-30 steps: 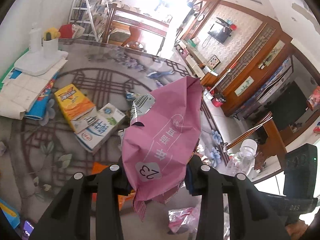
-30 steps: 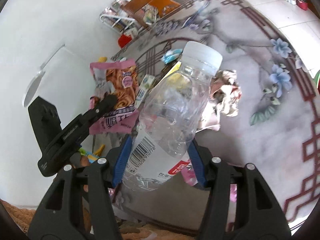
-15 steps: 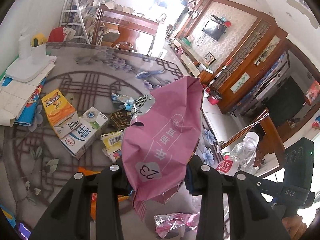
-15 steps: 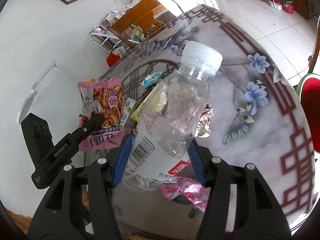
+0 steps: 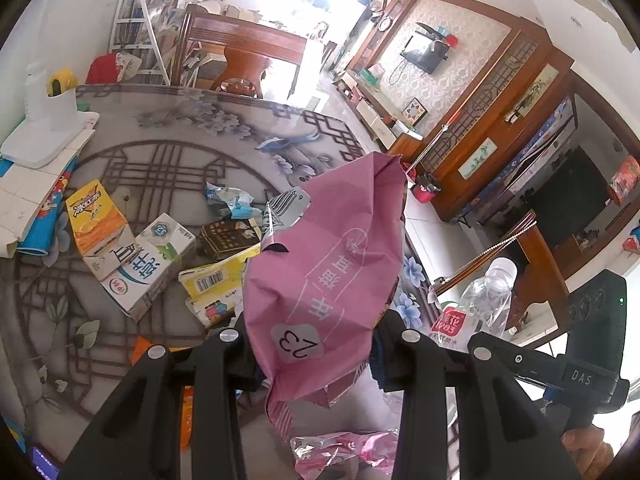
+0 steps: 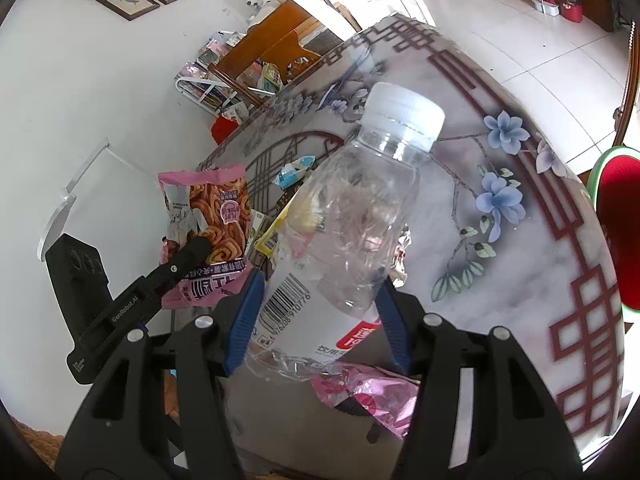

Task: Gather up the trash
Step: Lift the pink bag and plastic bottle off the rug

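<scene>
My left gripper (image 5: 312, 344) is shut on a pink snack bag (image 5: 328, 272) and holds it above the patterned table (image 5: 180, 136). The same bag shows in the right wrist view (image 6: 208, 216), pinched by the left gripper (image 6: 196, 246). My right gripper (image 6: 316, 320) is shut on a clear plastic bottle (image 6: 352, 224) with a white cap, tilted up over the table. The bottle also shows at the right of the left wrist view (image 5: 480, 308). A crumpled pink wrapper (image 5: 340, 448) lies on the table below both grippers.
Several pieces of trash lie on the table: a yellow juice carton (image 5: 96, 220), a white milk carton (image 5: 148, 264), a flattened yellow box (image 5: 212, 284), a dark box (image 5: 228, 240), a blue wrapper (image 5: 228, 204). A white stand (image 5: 44, 128) sits at far left. A red stool (image 6: 620, 232) stands beyond the table edge.
Both grippers have risen and pulled back from the table with their loads. More of the table and the pink wrapper below are in view.
</scene>
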### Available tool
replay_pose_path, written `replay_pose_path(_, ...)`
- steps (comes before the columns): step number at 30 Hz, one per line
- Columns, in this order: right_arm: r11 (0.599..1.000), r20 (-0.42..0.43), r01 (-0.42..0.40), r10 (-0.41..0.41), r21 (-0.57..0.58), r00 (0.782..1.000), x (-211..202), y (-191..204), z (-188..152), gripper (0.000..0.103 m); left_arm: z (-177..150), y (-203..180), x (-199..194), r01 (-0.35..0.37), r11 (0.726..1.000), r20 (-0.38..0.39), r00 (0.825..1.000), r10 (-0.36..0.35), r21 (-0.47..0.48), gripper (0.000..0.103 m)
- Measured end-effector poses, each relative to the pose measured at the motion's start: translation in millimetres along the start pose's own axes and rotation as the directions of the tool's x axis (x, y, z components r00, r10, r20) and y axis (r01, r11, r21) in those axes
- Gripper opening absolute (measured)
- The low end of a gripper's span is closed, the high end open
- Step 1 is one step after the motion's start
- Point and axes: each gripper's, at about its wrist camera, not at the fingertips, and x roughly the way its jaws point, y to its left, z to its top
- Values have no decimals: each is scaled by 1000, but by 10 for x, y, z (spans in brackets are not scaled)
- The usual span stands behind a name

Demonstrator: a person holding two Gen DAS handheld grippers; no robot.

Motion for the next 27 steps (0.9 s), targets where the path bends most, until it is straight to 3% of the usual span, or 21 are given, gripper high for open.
replay_pose_path(14,1000,5,-26,26,3,1000,-161,-215,84,55,-13,-288,91,-16,1000,5,1000,16,11,36)
replay_pose_path(27,999,-1,-37,37,-4,999,-464,-679,313,55,-93,-786,304,-32,999,4,999,32,-7,36)
